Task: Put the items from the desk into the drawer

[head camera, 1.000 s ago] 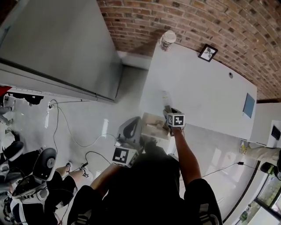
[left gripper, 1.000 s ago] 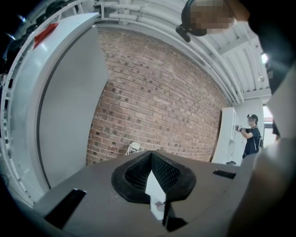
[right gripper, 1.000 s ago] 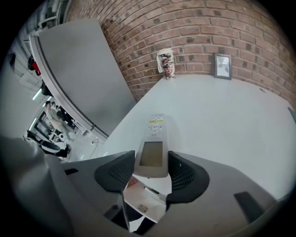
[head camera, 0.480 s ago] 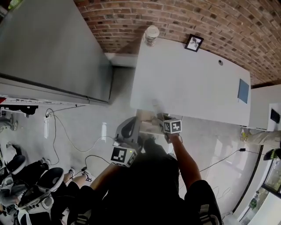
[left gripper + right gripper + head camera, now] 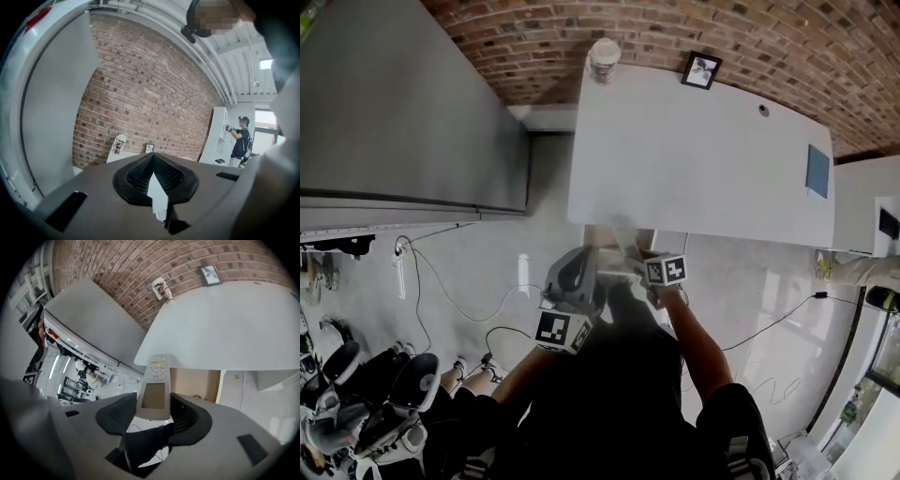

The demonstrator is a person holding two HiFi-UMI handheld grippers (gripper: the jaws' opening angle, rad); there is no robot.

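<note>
right gripper (image 5: 154,416): clamped on remote (image 5: 154,390), low on its body, button end sticking forward
left gripper (image 5: 152,176): jaws together, nothing in them
remote: in the air, just off the desk's (image 5: 225,329) near edge
drawer (image 5: 199,383): open under that edge
step: drop below the desk lip, lay remote flat, release once it rests
left on desk: cup (image 5: 162,289), frame (image 5: 209,273), far edge

left claw (image 5: 153,161) tips together, empty | cup (image 5: 120,143), photo frame (image 5: 149,148) on desk (image 5: 114,157) | brick wall (image 5: 150,93) behind
</note>
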